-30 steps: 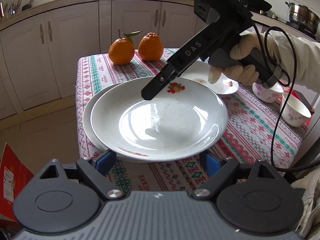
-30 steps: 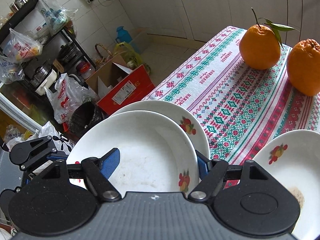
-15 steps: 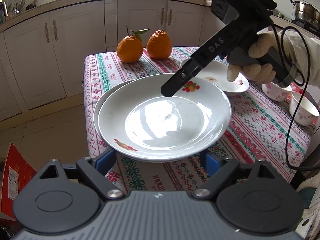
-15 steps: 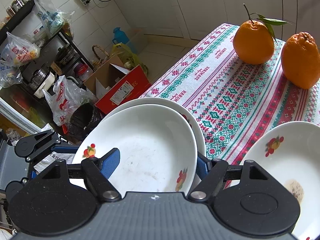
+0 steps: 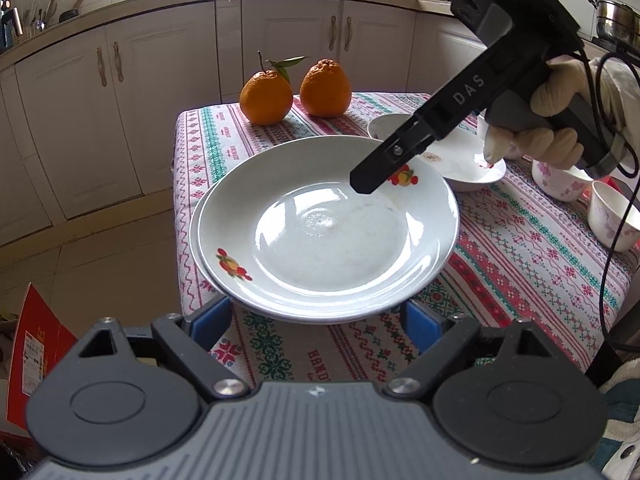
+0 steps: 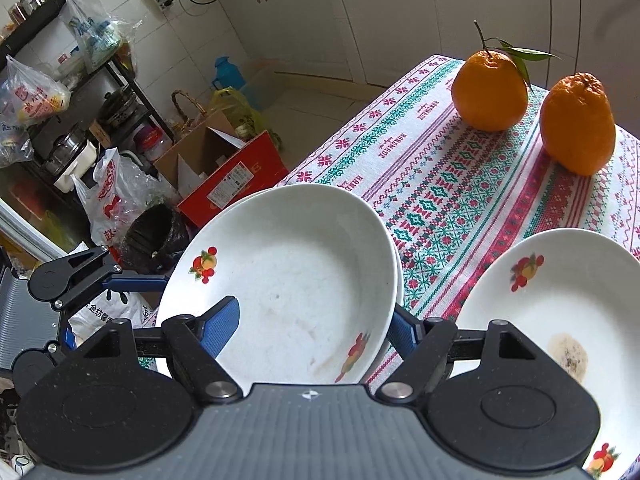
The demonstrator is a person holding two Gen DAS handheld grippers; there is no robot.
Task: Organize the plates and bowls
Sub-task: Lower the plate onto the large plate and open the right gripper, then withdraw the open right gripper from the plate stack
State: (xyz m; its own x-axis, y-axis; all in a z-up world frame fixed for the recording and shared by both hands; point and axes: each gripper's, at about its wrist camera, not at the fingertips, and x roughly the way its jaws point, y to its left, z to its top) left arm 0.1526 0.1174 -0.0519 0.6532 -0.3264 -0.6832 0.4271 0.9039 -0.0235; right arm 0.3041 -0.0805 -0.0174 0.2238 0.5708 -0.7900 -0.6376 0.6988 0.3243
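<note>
Counter [image 5: 520, 264]: covered by a red, green and white patterned cloth; all crockery sits on it or over it.

Top plate [image 5: 328, 232]: white, deep, fruit motifs on the rim. It sits at the near left corner of the counter, directly over a lower plate [image 5: 193, 236] of the same kind, almost concentric with it. Only a thin crescent of the lower plate shows at the left. Whether the two touch, I cannot tell.

Third plate [image 6: 560, 320]: same pattern, with a brown stain in its well. It lies flat on the cloth to the right of the stack, apart from it.

Right gripper [image 6: 312, 322]: held in a gloved hand [image 5: 540, 120] and angled down onto the far rim of the top plate. Its jaws are set at a moderate width and closed across that rim, with one blue pad on the inner face and the other outside and under the edge.

Left gripper [image 5: 316, 322]: jaws wide, at the near edge of the stack. The plate rim overhangs both blue pads, and no pad is seen pressing on it.

Oranges: one with a leaf [image 5: 266, 98] and one without [image 5: 325, 88], side by side at the far end of the counter.

Cups: two small floral ones [image 5: 560, 184] [image 5: 612, 216] at the right edge.
</note>
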